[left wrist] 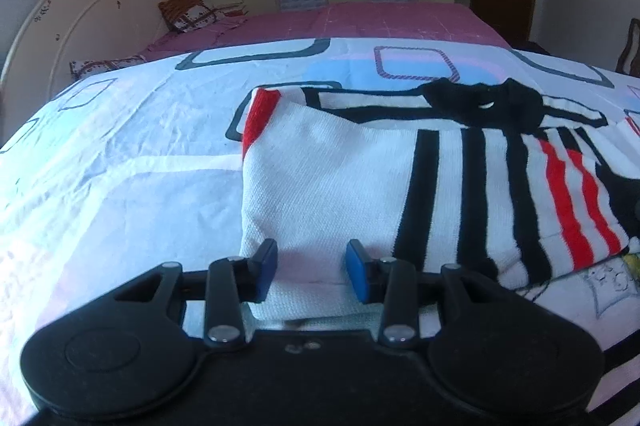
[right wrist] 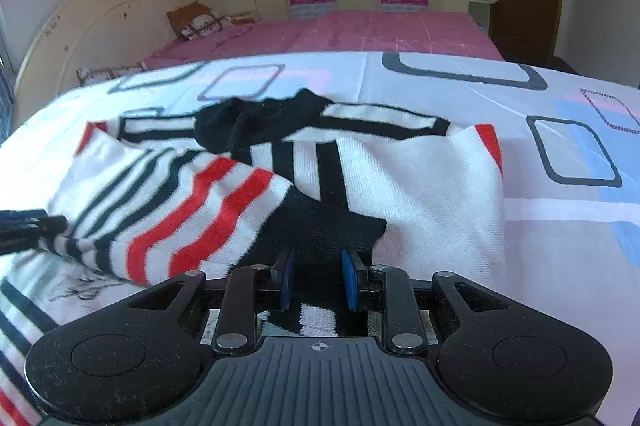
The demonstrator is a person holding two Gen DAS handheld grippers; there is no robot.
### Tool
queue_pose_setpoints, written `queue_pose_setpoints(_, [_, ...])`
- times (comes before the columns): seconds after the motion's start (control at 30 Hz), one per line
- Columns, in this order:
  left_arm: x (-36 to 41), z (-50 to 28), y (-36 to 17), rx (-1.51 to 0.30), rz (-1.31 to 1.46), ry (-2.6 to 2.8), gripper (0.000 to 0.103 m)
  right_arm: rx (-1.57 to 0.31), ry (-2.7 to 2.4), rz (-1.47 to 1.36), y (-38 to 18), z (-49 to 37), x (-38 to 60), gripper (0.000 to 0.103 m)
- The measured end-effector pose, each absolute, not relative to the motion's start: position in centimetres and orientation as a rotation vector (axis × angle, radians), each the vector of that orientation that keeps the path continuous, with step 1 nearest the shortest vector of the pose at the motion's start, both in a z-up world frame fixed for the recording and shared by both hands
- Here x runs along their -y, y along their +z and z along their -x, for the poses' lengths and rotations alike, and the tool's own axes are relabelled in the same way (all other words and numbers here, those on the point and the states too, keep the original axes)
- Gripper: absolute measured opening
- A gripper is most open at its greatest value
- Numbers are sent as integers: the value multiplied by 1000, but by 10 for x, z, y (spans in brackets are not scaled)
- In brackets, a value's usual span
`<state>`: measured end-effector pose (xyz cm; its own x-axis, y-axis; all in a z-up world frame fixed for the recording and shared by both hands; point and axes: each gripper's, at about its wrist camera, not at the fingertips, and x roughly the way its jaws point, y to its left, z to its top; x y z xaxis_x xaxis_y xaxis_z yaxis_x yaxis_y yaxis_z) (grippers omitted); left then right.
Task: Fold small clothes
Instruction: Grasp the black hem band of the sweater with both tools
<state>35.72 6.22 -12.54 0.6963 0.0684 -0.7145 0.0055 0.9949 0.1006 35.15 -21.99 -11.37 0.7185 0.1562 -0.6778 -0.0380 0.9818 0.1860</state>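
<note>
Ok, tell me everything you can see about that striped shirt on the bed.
The striped shirt is a small knitted-looking top, white with black and red stripes, a black collar and red sleeve trim. It lies partly folded on the patterned bedsheet, with both sides turned in over the middle. The left gripper has its blue pads either side of the white near hem, jaws apart. The right gripper straddles a black part of the near edge, also apart.

Left gripper (left wrist: 311,276) and right gripper (right wrist: 318,280), both jaws parted, low.
</note>
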Motion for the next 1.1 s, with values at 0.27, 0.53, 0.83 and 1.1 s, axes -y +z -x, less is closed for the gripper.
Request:
queue_pose_setpoints(0.27, [-38,-325,-102,-772,-67,-24,44,-733,187,-187,-96,-329,213,24])
queue_pose_setpoints(0.53, [-15,-281,-103,-800,-57,-113,48,-783,310,-171,-103,-298,176,24])
queue_pose_setpoints(0.83, [-34,-213,-130,-886,-113,-126,50,-852,380,7,-126,-231,131,24])
queue_pose_setpoints(1.1, [-74,-165,-130,-870,-119,-154,51,-852,174,42,-126,-179,148,24])
